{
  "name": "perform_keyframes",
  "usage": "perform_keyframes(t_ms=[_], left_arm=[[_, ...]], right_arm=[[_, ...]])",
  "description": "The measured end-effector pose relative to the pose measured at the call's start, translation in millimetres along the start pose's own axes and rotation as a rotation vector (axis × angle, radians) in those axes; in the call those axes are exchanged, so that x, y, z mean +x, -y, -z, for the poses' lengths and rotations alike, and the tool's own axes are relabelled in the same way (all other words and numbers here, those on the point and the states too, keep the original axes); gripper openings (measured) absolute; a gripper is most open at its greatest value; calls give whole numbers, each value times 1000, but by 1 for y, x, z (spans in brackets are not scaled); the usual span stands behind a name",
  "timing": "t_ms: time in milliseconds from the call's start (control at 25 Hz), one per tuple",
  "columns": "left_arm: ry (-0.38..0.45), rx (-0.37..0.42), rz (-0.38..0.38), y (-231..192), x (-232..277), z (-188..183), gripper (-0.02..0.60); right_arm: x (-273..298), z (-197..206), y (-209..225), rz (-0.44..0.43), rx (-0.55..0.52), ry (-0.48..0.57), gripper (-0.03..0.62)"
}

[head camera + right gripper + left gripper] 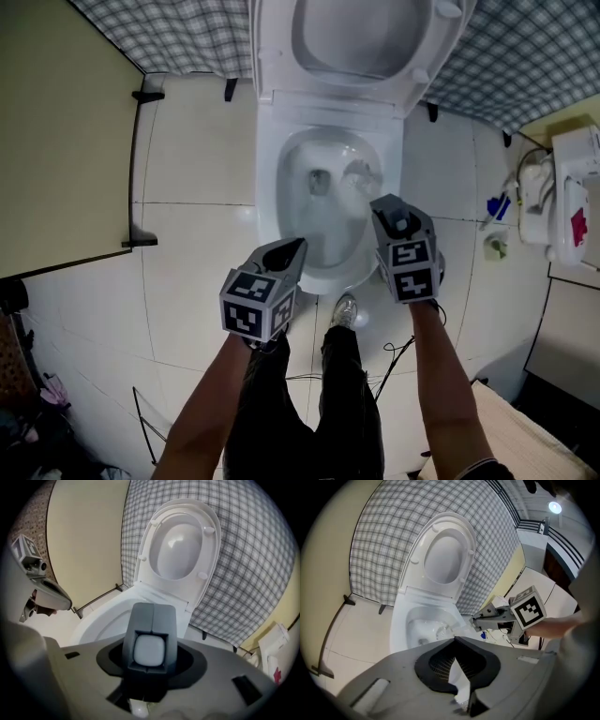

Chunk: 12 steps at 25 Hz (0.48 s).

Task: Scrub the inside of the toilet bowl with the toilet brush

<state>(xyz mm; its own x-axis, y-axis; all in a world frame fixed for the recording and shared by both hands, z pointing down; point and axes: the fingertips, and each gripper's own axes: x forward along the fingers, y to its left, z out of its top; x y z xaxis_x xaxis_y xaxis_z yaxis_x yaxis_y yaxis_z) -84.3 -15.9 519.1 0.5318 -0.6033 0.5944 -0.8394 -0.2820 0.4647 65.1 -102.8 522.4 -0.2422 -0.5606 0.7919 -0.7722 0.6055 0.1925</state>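
Your right gripper [386, 208] pinches the brush [361, 178] by its handle, bristles down in the toilet bowl [298, 155] beside the drain [319, 180]: press them firmly round the wall, holding your closed, empty left gripper [292, 249] clear.

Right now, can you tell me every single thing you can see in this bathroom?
Ceramic toilet: one, white, centre, its lid raised.
Bristly toilet brush: one, whitish, head inside the bowl.
Checked cloth: one stretch, grey and white, behind the toilet.
Flat panel: one, cream, left side.
Floor tiles: many, white, around the toilet.
Small plastic object: one, blue, floor at right; too small to identify.
Box-like container: one, white with a red mark, far right.
Thin cable: one, black, floor by the feet.
Shoe: one seen, grey, before the toilet.
Trousers: one pair, dark.
Forearms: two, bare.
Left gripper: one, grey, shut, empty.
Right gripper: one, grey, shut on the brush handle.
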Motion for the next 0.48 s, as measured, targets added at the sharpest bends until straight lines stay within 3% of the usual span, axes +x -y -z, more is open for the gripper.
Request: perform_keyframes(t_ms=[480], left_arm=[[24, -12, -5, 3, -17, 4, 6]], right_arm=[[-38, 42, -66, -119, -87, -100, 196]])
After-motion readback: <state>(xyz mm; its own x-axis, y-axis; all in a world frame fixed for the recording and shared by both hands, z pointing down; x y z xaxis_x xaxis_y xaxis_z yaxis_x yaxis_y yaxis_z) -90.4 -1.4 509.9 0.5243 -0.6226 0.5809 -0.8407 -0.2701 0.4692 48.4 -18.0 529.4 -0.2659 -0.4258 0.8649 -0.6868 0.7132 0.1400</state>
